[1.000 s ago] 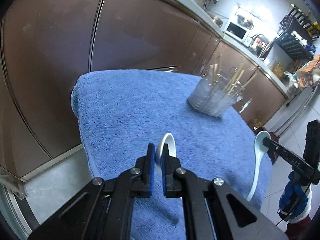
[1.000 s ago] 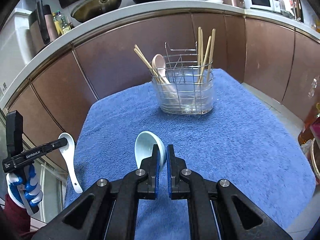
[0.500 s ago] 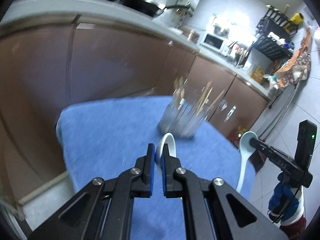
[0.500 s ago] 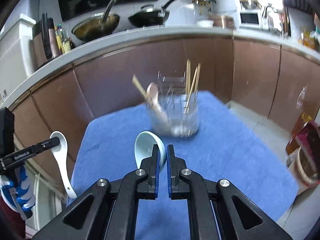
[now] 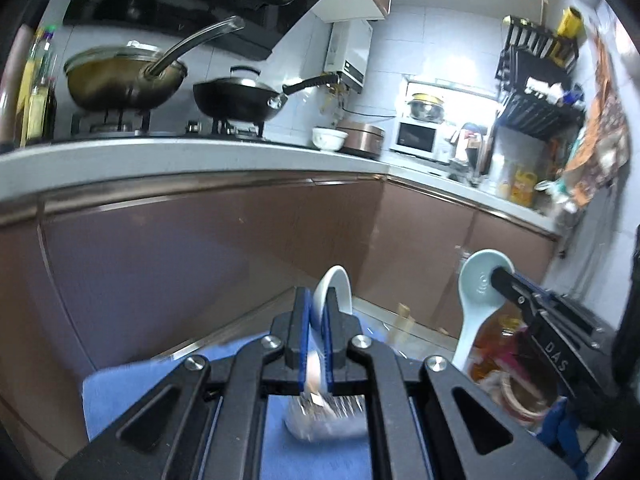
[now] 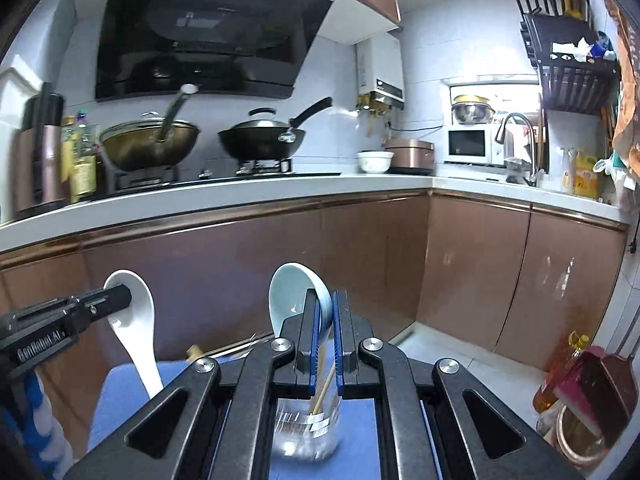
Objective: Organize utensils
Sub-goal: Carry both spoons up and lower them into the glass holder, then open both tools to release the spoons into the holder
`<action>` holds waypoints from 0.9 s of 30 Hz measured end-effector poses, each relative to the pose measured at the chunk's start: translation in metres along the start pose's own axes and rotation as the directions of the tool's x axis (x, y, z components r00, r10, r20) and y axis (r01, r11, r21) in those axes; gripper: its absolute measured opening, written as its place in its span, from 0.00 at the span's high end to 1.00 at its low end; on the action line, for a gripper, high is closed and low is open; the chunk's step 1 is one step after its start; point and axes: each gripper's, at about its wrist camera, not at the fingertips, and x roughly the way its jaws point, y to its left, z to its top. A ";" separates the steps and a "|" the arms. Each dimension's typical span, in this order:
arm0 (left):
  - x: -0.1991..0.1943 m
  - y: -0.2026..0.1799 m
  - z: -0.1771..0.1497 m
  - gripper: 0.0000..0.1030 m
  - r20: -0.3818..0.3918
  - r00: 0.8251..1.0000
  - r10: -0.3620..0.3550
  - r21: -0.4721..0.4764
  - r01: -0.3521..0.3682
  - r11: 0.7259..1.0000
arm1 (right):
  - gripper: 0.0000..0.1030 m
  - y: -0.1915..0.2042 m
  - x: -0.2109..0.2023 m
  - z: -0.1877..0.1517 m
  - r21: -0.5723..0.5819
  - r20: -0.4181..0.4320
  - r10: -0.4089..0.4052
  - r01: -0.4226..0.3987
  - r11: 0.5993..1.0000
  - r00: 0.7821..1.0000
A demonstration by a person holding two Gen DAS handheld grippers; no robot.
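White spoon [image 5: 334,292] glossy ceramic, pinched | left claw [image 5: 316,312] | blue towel [image 5: 120,396] fuzzy

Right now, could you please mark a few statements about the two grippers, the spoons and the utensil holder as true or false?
1. The left gripper grips a white spoon. True.
2. The right gripper is empty. False: it is shut on a pale blue spoon.
3. The utensil holder stands on the blue towel. True.
4. Both spoons sit inside the holder. False: both are held up at the grippers.
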 end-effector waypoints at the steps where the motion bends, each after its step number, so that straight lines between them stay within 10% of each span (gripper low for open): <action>1: 0.010 -0.003 0.000 0.95 0.005 1.000 0.011 0.011 -0.011 1.000 | 0.94 -0.001 0.009 0.001 -0.004 0.005 -0.006 0.006 1.000 1.000; 11: 0.091 -0.012 -0.023 0.95 0.008 0.995 0.098 0.037 -0.098 0.994 | 0.94 0.013 0.073 -0.019 -0.101 0.036 -0.063 0.066 0.993 0.997; 27: 0.114 0.000 -0.057 0.92 -0.013 0.993 0.114 -0.003 -0.114 0.993 | 0.90 0.012 0.094 -0.053 -0.095 -0.013 -0.082 0.080 0.992 0.997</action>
